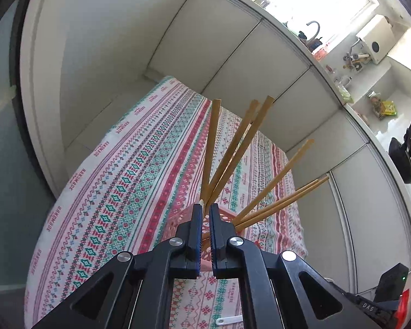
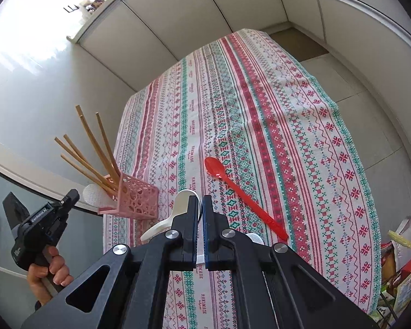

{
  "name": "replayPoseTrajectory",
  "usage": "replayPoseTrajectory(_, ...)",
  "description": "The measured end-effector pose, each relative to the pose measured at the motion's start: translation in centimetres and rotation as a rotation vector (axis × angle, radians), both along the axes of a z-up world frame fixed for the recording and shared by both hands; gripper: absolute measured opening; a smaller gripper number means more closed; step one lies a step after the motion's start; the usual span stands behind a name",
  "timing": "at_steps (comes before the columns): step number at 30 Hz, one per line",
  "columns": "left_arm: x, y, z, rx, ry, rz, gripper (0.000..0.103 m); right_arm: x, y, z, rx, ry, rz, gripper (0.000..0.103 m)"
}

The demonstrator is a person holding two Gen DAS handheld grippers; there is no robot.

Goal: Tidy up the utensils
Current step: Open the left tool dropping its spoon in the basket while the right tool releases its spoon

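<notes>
- A patterned tablecloth (image 2: 260, 115) covers the table.
- The right gripper (image 2: 200, 205) has its jaws nearly together, clamped on the handle of a white spoon (image 2: 175, 211).
- The left gripper (image 1: 203, 213) has its jaws almost together above the holder; whether they grip anything I cannot tell.
- A pink holder (image 2: 135, 198) at the cloth's left edge holds 6 wooden chopsticks (image 2: 96, 148).
- A red spoon (image 2: 241, 194) lies flat mid-cloth.
</notes>
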State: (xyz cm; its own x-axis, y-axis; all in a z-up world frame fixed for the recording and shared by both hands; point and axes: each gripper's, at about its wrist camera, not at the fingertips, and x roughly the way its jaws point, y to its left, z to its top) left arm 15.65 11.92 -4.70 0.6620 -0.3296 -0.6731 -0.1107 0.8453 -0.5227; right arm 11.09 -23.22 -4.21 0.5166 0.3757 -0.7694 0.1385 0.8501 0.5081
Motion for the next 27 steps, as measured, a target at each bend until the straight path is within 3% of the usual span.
replayPoseTrajectory(3, -0.2, -0.5, 0.4, 0.05, 0.006, -0.012, 0.017, 0.1, 0.5, 0.9, 0.002, -0.03, 0.001, 0.003)
replayPoseTrajectory(7, -1.4, -1.0, 1.5, 0.14, 0.014, -0.013, 0.049, 0.2, 1.3, 3.0, -0.02, -0.09, 0.001, 0.003)
replayPoseTrajectory(13, -3.5, -1.3, 3.2, 0.313, 0.044, -0.012, 0.075, 1.4, 4.5, 6.6, -0.129, -0.197, 0.016, 0.003)
replayPoseTrajectory(17, -5.0, -1.0, 2.8, 0.402, 0.079, -0.022, 0.08, 2.5, 8.6, 8.0, -0.265, -0.268, 0.072, 0.003)
replayPoseTrajectory(23, -5.2, 0.1, 0.9, 0.422, 0.142, -0.034, 0.08, 3.9, 15.2, 7.2, -0.493, -0.315, 0.185, 0.003)
replayPoseTrajectory(27, -4.8, 0.1, 0.2, 0.419, 0.165, -0.047, 0.08, 4.8, 17.9, 5.5, -0.56, -0.299, 0.245, 0.003)
